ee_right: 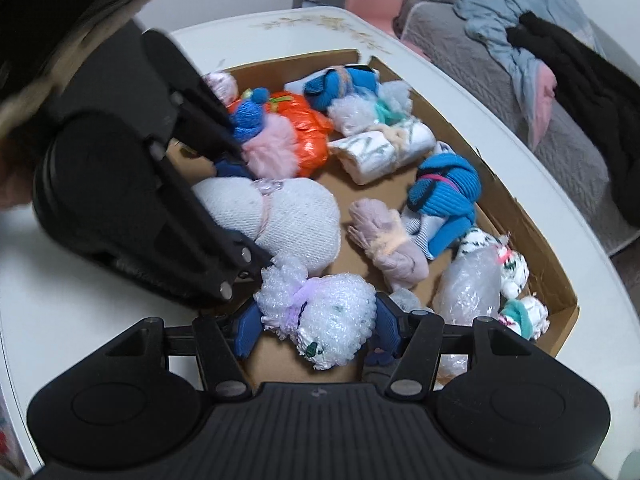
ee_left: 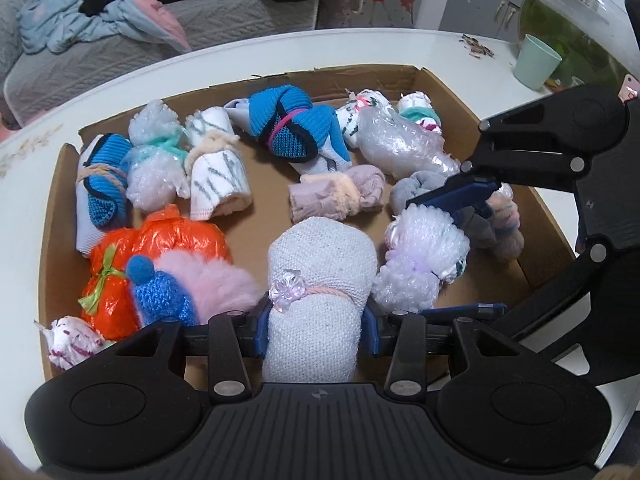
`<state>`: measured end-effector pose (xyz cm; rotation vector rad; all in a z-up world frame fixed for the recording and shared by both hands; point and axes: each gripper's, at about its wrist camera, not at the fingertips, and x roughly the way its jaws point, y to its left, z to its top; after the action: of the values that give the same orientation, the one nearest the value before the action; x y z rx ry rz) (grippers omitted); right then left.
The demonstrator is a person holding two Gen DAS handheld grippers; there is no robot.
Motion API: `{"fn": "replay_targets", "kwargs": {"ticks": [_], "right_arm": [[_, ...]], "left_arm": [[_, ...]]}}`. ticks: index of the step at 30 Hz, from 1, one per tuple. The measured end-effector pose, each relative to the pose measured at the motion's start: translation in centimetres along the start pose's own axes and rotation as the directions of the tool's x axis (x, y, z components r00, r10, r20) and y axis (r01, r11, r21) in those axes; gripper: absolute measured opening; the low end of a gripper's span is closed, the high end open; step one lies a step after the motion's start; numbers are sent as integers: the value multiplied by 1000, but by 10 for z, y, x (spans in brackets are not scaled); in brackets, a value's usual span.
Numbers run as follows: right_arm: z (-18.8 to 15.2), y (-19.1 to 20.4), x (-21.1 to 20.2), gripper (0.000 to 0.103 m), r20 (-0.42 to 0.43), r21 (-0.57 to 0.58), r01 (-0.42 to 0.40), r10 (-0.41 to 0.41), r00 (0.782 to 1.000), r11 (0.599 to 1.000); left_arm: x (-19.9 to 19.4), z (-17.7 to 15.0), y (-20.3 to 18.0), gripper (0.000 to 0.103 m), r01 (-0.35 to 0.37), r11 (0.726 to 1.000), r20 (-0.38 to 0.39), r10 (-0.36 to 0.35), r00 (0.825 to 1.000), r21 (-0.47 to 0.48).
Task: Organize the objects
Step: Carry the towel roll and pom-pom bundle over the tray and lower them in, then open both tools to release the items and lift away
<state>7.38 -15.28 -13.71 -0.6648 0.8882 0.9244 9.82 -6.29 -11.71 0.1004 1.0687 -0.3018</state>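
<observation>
A shallow cardboard box (ee_left: pixel 360 74) on a white table holds several tied bundles of socks, knitwear and bubble wrap. My left gripper (ee_left: pixel 316 330) is shut on a white knit bundle (ee_left: pixel 320 256) tied with a pink cord and a clear flower, near the box's front. Its blue pads press the bundle's two sides. To the right, my right gripper (ee_left: pixel 456 252) is shut on a bubble-wrap bundle (ee_left: pixel 420 256) with a lilac tie. In the right wrist view that bundle (ee_right: pixel 332 312) sits between the right gripper's (ee_right: pixel 316 324) pads, with the left gripper (ee_right: pixel 244 216) and white bundle (ee_right: pixel 296 216) just beyond.
In the box lie an orange plastic bundle (ee_left: pixel 160 248), a pink fluffy piece with a blue knit hat (ee_left: pixel 160 292), blue knit bundles (ee_left: pixel 296 128) and a mauve roll (ee_left: pixel 336 196). A mint cup (ee_left: pixel 536 62) and a fish tank (ee_left: pixel 580 28) stand at the back right. A sofa (ee_left: pixel 120 12) with clothes lies beyond.
</observation>
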Motion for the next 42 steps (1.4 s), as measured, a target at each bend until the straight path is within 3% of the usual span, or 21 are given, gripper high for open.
{"fn": "replay_targets", "kwargs": {"ticks": [8,11,15,20,25,30,33,42], "right_arm": [[-6,-1,3,57,-29,117,15,-11,1000,993],[-12,-4,0,56,-15,150,9,-7,1000,989],[-16,-8,-4,56,5,172,-15,14,1000,985],[-14,-8,-4,58,12,122,-53,52,999,991],[-16,-12,-5,57,35,84,-63,60,998,994],[-14,-15,-3,57,42,74,-78,75,996,994],[-14,-16,-2,60,36,66,-85,83,996,994],[-13,-14,-7,70,34,65,-84,82,996,994]], "left_arm": [[0,-1,-6,52,-66,998,-24,65,998,-24],[0,-1,-4,66,-85,996,-21,84,996,-37],[-3,0,0,69,-52,998,-8,52,999,-32],[-8,4,-7,70,-17,997,43,14,999,82],[-3,1,-3,66,25,988,40,-32,999,156],[-1,-1,1,71,49,986,40,-56,998,162],[-3,-1,1,82,54,983,42,-62,997,173],[-11,2,0,89,39,987,44,-46,998,154]]}}
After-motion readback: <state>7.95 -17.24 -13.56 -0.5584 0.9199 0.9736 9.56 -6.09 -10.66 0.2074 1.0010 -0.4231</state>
